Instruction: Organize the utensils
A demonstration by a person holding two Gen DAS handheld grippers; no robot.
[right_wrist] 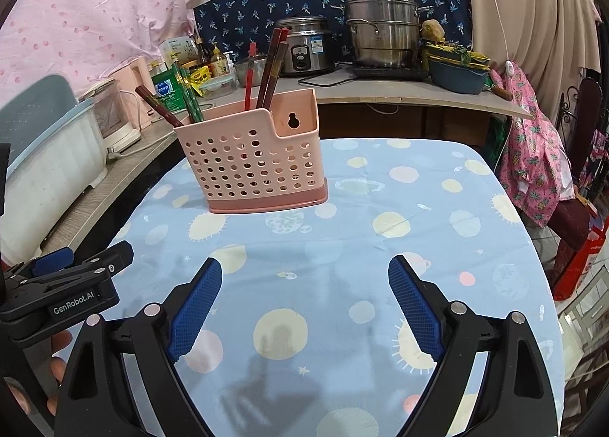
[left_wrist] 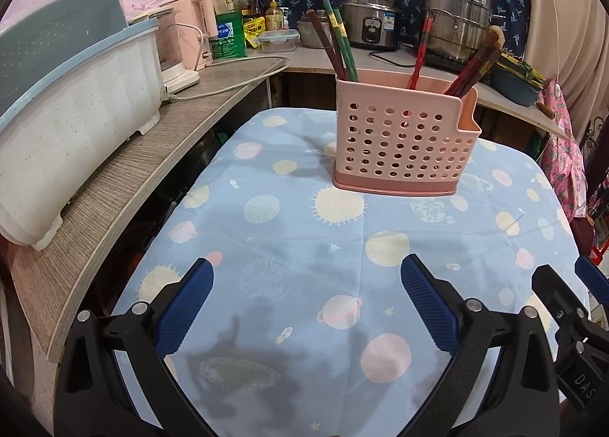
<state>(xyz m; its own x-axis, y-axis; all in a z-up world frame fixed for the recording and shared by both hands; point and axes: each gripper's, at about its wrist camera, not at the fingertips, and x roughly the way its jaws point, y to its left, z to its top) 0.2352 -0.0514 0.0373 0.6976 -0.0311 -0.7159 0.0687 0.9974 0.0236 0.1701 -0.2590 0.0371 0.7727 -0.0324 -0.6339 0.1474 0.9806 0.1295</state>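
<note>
On the table [left_wrist: 266, 231], which wears a blue cloth printed with planets, a pink perforated holder [left_wrist: 403, 140] stands upright toward the far edge. Chopsticks lean in it: a green pair [left_wrist: 342, 45] and a dark brown pair [left_wrist: 327, 49] in the left part, a red pair [left_wrist: 420, 53] near the middle, and more dark ones [left_wrist: 475, 68] at the right end. The cloth near the hand-held grippers carries only their shadows.

Both hand-held grippers hang low over the near part of the cloth, pointing toward the holder and well apart from it. The left hand-held gripper [left_wrist: 306, 304] has its blue pads spread wide with nothing between them. The right hand-held gripper [right_wrist: 304, 304] is likewise wide apart and empty; its jaws are opening. In the right wrist view, part of the left tool shows at the left edge, with fingers [right_wrist: 57, 364] of the person below it.

Left of the table a wooden shelf [left_wrist: 114, 186] carries a white dish rack [left_wrist: 68, 125]. Behind, a counter [left_wrist: 304, 58] holds a rice cooker [left_wrist: 371, 18], a steel steamer pot [left_wrist: 456, 18] and bottles [left_wrist: 266, 11].
</note>
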